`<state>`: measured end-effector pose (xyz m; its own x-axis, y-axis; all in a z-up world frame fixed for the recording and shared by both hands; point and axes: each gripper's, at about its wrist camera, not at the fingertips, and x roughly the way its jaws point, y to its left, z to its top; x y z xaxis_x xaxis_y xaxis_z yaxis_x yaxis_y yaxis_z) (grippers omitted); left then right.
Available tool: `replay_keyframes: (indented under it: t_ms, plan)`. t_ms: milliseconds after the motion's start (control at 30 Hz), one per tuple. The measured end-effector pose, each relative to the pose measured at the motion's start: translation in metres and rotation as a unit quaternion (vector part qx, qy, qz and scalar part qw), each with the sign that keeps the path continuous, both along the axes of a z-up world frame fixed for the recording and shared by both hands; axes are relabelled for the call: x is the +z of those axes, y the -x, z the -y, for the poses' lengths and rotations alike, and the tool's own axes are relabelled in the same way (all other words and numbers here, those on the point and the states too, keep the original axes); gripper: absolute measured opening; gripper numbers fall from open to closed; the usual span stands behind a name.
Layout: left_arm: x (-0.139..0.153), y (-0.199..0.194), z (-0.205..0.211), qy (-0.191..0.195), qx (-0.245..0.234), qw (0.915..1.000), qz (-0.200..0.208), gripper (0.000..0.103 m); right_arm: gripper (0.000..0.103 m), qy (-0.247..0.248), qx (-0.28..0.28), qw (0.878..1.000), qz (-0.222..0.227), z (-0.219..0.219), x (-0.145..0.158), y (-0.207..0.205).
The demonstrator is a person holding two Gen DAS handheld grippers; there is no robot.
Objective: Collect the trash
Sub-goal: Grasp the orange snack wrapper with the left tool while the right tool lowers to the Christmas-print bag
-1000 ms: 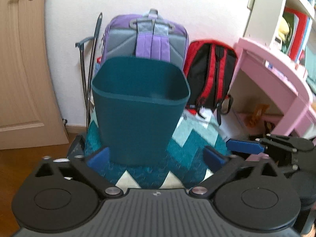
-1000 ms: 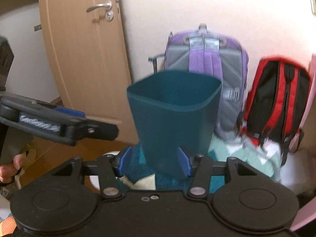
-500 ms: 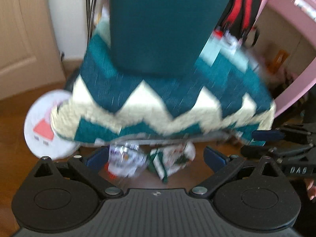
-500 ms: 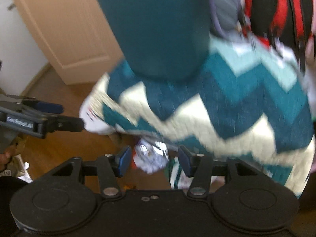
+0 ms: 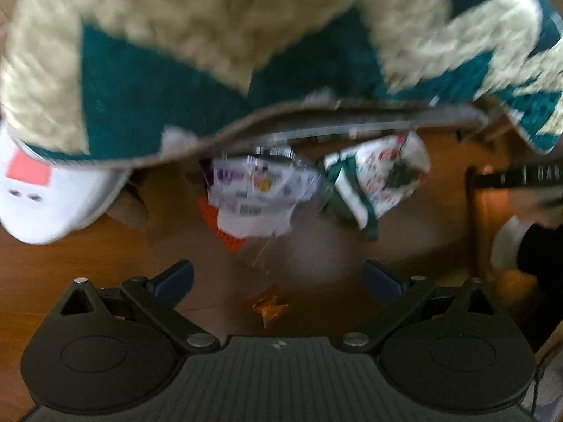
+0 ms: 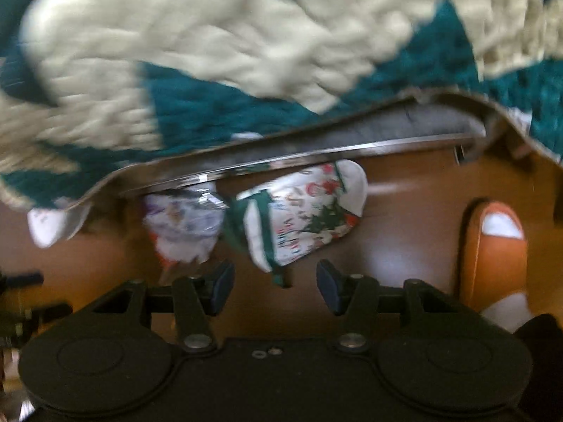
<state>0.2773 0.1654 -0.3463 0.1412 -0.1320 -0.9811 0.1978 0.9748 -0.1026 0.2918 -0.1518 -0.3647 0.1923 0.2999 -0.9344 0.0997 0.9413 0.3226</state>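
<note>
A: Both cameras are down at floor level now, looking under the edge of that teal-and-cream zigzag rug (image 5: 218, 45). What's the target?

B: Two bits of trash on the wooden floor (image 5: 88, 263), tucked just below the rug's edge and a chrome rail (image 6: 316, 158). There's a crumpled clear wrapper with purple print (image 5: 260, 193), and touching its right side a crumpled white-and-green printed paper (image 5: 376, 183).

A: And the tools?

B: The left hand-held gripper (image 5: 278, 277) has its jaws spread wide with nothing between them, lined up on the wrapper. The right hand-held gripper (image 6: 274, 288) is parted too, empty, and the paper (image 6: 302, 218) sits just ahead of its gap.

A: So one piece each?

B: That's my read: each tool aimed at the nearer piece, jaws apart so they can straddle it. The frames are blurred, so I can't tell whether anything touches yet.

A: Anything else down there?

B: A small orange scrap (image 5: 267, 306) close in front of the left tool, possibly more litter. A white round object with a red patch (image 5: 45, 193) pokes out at the left, and an orange slipper (image 6: 496, 249) rests at the right.
</note>
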Motion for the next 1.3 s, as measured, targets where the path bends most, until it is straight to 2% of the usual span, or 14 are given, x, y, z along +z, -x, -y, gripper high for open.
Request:
replay_keyframes:
  t_ms: [67,133,233,333,467,700,800,933,1100,1133,1167,1200,1300]
  plan:
    - [-0.029,0.001,-0.005,0.003,0.005,0.9997,-0.023,0.103,0.052,-0.005,-0.029,1.0,-0.009,0.003,-0.02,-0.006]
    - [-0.061,0.004,-0.011,0.008,0.029,0.9979,-0.057,0.103,0.052,-0.005,-0.05,0.999,-0.018,0.005,-0.041,-0.015]
    - [-0.106,0.009,-0.023,0.023,0.08,0.9898,-0.116,0.103,0.052,-0.003,-0.078,0.996,-0.034,0.005,-0.07,-0.025]
    - [-0.145,0.014,-0.034,0.026,0.126,0.9796,-0.155,0.102,0.052,0.0,-0.102,0.994,-0.049,0.006,-0.098,-0.034]
    - [-0.18,0.017,-0.042,0.033,0.177,0.9673,-0.178,0.102,0.052,0.007,-0.121,0.99,-0.069,0.005,-0.128,-0.041]
    - [-0.215,0.019,-0.035,0.016,0.199,0.9619,-0.187,0.1,0.051,0.013,-0.142,0.987,-0.075,0.008,-0.155,-0.051]
    - [-0.223,0.021,-0.035,0.014,0.209,0.9586,-0.193,0.093,0.05,0.007,-0.154,0.985,-0.077,0.01,-0.165,-0.055]
    - [-0.232,0.027,-0.036,0.017,0.22,0.953,-0.207,0.072,0.049,0.005,-0.152,0.985,-0.08,0.006,-0.175,-0.056]
    - [-0.234,0.03,-0.038,0.021,0.221,0.953,-0.206,0.05,0.047,0.009,-0.149,0.986,-0.076,0.004,-0.18,-0.055]
    - [-0.234,0.031,-0.038,0.024,0.223,0.9528,-0.205,0.042,0.045,0.011,-0.146,0.986,-0.076,0.004,-0.18,-0.055]
    - [-0.233,0.031,-0.038,0.024,0.224,0.9529,-0.204,0.041,0.037,0.014,-0.144,0.987,-0.073,0.003,-0.179,-0.055]
    - [-0.233,0.031,-0.039,0.024,0.224,0.9533,-0.201,0.041,0.0,0.017,-0.142,0.987,-0.072,0.002,-0.179,-0.056]
    - [-0.227,0.032,-0.044,0.025,0.222,0.9549,-0.195,0.037,0.0,0.01,-0.149,0.986,-0.08,-0.003,-0.178,-0.053]
